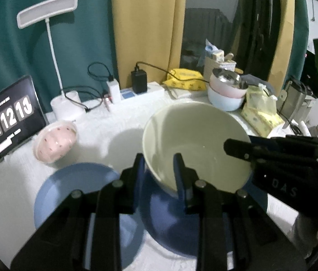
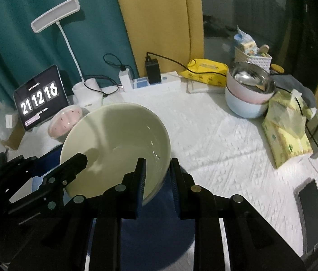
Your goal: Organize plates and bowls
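Note:
A large cream bowl (image 1: 195,144) is held above two blue plates (image 1: 73,192). My left gripper (image 1: 159,169) straddles its near-left rim, one finger inside, one outside. My right gripper (image 2: 157,176) straddles the opposite rim of the same bowl (image 2: 116,140); it also shows in the left wrist view (image 1: 244,151). A darker blue plate (image 1: 170,223) lies under the bowl. A pink dotted bowl (image 1: 55,142) lies tilted at the left. Stacked pink and light blue bowls with a steel bowl on top (image 2: 247,90) stand at the back right.
A tablet clock (image 1: 10,117), a white desk lamp (image 1: 66,103), a power strip with chargers (image 1: 136,90), yellow wipes (image 2: 206,72) and tissue packs (image 2: 287,133) ring the white table. A phone (image 2: 312,212) lies near the right edge.

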`<action>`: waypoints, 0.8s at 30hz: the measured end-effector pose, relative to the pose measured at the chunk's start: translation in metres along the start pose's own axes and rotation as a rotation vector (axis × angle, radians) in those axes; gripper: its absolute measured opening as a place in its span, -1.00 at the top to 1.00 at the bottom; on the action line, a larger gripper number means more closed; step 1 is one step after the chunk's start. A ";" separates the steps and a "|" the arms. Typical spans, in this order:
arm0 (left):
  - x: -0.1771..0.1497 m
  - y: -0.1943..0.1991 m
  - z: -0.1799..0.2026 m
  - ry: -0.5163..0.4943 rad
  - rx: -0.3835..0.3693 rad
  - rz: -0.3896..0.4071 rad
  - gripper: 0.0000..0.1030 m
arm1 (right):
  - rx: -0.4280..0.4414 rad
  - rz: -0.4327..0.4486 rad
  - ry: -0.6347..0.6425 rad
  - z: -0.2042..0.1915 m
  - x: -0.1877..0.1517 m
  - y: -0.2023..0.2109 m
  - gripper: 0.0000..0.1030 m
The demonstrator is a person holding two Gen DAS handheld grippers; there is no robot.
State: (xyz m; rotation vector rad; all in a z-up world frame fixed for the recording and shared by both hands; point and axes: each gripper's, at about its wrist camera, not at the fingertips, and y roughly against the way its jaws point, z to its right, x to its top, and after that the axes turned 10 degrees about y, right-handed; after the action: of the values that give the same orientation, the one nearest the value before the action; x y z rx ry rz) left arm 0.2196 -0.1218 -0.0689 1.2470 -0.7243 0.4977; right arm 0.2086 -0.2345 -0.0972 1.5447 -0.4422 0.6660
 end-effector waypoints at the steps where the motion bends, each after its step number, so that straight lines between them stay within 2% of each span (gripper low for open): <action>1: -0.002 -0.002 0.000 0.005 -0.001 -0.009 0.48 | 0.000 -0.004 -0.002 0.001 -0.002 -0.001 0.55; 17: -0.043 -0.021 0.011 -0.025 0.001 -0.108 0.48 | 0.002 -0.095 -0.018 0.010 -0.048 -0.014 0.56; 24: -0.047 -0.020 0.010 -0.030 0.000 -0.113 0.48 | -0.023 -0.099 0.034 0.003 -0.050 -0.015 0.56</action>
State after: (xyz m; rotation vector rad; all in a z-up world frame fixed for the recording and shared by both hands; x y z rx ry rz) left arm 0.1991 -0.1343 -0.1153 1.2899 -0.6753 0.3869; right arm 0.1809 -0.2414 -0.1416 1.5211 -0.3444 0.6083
